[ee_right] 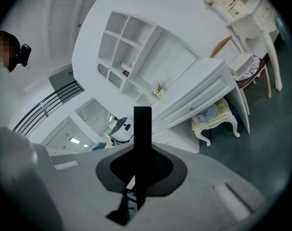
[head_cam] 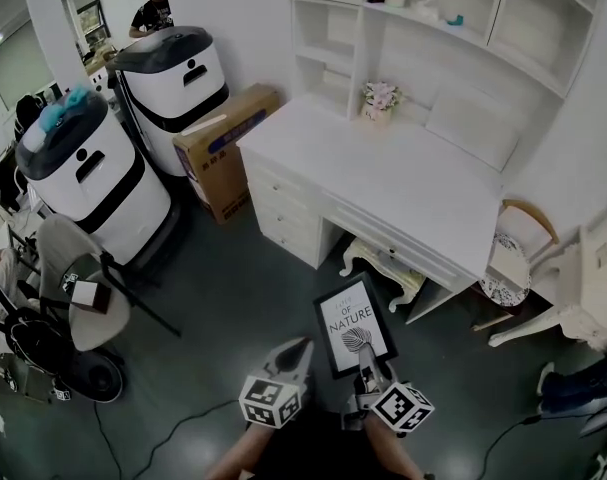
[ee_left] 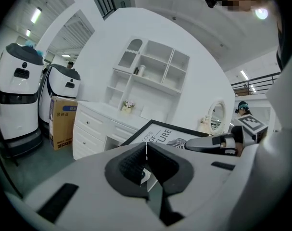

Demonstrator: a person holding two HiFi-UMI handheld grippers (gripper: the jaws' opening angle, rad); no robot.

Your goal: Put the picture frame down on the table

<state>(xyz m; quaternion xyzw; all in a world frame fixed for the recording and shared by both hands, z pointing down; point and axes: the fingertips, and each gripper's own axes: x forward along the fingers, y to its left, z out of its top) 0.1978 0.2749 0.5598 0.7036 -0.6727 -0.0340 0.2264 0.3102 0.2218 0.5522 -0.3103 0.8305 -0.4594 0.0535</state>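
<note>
White desk (head_cam: 403, 178) with potted flowers (head_cam: 379, 100)

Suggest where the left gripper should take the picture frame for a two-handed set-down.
Probably take the picture frame by its left long edge, coming from the left, jaws across the thin black rim. It's face up with the right gripper clamped on the near short edge, so that side is free and nearest the left gripper, now shut.
</note>
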